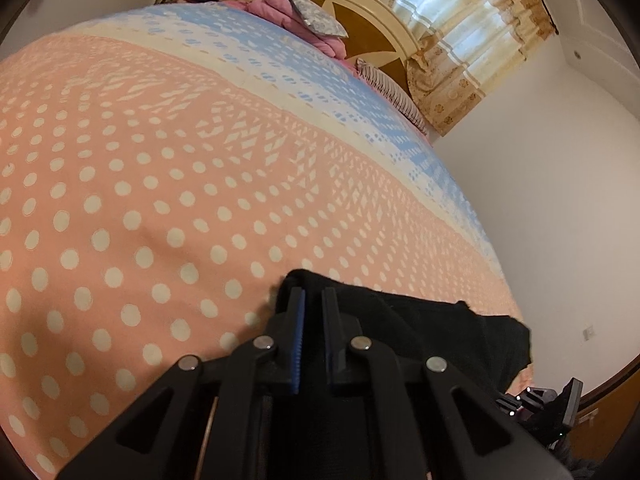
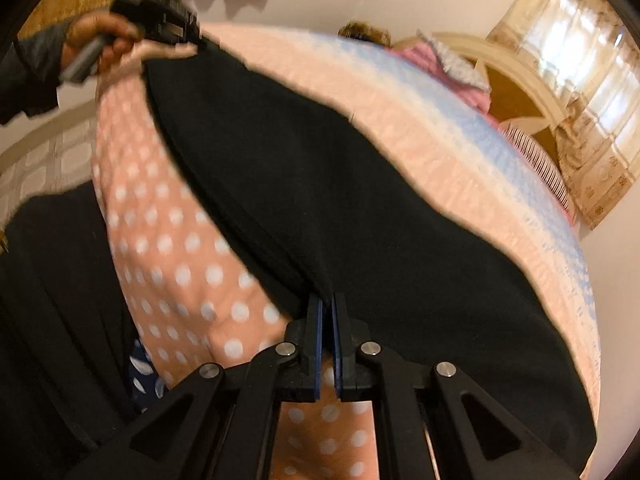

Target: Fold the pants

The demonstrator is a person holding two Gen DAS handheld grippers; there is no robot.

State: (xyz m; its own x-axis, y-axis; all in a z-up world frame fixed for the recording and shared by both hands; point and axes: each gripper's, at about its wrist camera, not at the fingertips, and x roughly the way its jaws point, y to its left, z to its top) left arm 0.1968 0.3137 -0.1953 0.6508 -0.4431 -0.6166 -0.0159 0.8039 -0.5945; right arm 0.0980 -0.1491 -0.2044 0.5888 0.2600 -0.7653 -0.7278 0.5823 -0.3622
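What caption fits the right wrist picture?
Right gripper jaws pinch black pants on a dotted bedspread.

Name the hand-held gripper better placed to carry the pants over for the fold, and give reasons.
Neither clearly: both look ready. The left hand-held gripper is shut on one end of the black pants, and the right hand-held gripper is shut on the near edge, so moving both together probably suits best.

We carry two black grippers: the left gripper [image 1: 313, 300] and right gripper [image 2: 327, 304] each have flat fingers [image 1: 297, 332] lined with ribbed blue pads [image 2: 318, 344]. Angular black linkage arms with triangular cut-outs fan back from the fingers, pinned by round silver screws [image 1: 265, 342]. Our left hand [image 2: 102, 40] grips a grey handle, and we wear a dark grey sleeve [image 2: 30, 68].
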